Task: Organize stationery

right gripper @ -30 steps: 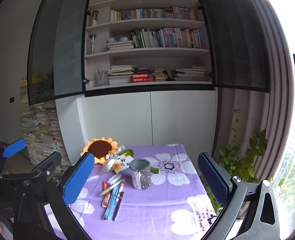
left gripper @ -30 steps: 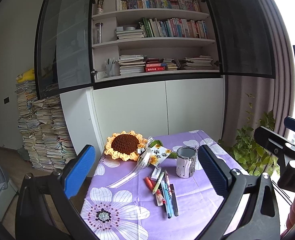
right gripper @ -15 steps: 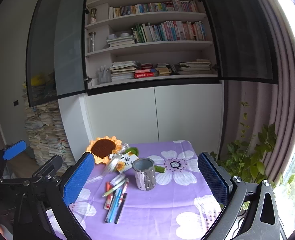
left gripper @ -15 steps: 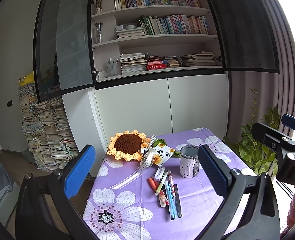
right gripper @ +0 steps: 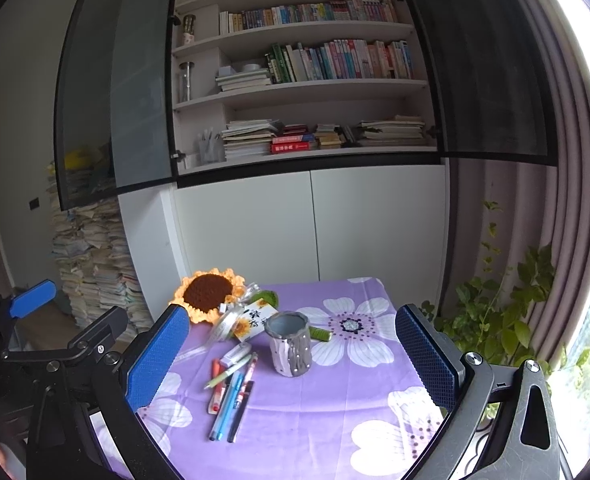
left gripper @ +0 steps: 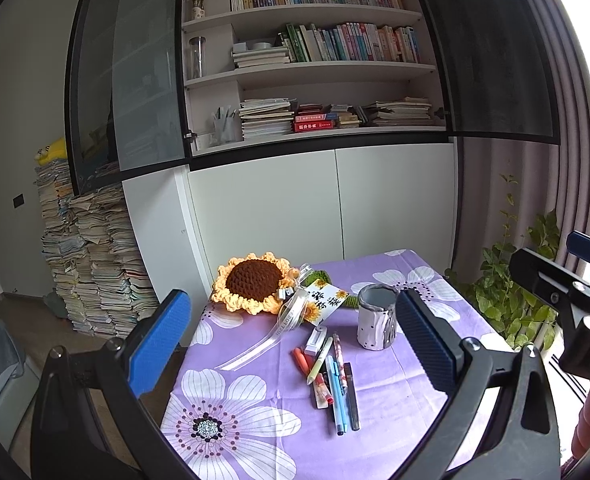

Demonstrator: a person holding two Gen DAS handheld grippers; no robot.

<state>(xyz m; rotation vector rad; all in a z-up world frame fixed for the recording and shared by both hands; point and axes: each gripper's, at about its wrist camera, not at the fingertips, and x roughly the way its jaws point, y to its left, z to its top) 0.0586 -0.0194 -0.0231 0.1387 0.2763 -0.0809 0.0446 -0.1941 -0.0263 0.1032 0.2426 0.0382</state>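
Nearest, the left gripper [left gripper: 291,344] and right gripper [right gripper: 291,356] both hang spread wide, grasping nothing. Beyond them, loose pens [left gripper: 333,372] lie bunched on the purple tablecloth [left gripper: 395,396]. Just right stands an upright grey pen cup [right gripper: 289,343], seemingly empty. Farther back lies a crocheted sunflower [left gripper: 253,282].

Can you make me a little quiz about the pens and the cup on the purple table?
1. True or false: the grey pen cup already holds pens.
2. On which side of the cup does the pile of pens lie in the right wrist view: left or right?
3. Which is true of the left gripper and the right gripper? A) both open and holding nothing B) both shut on pens C) one grips the crochet sunflower

Key
1. False: no pens stick out of it, and they lie on the flowered tablecloth.
2. Left.
3. A.
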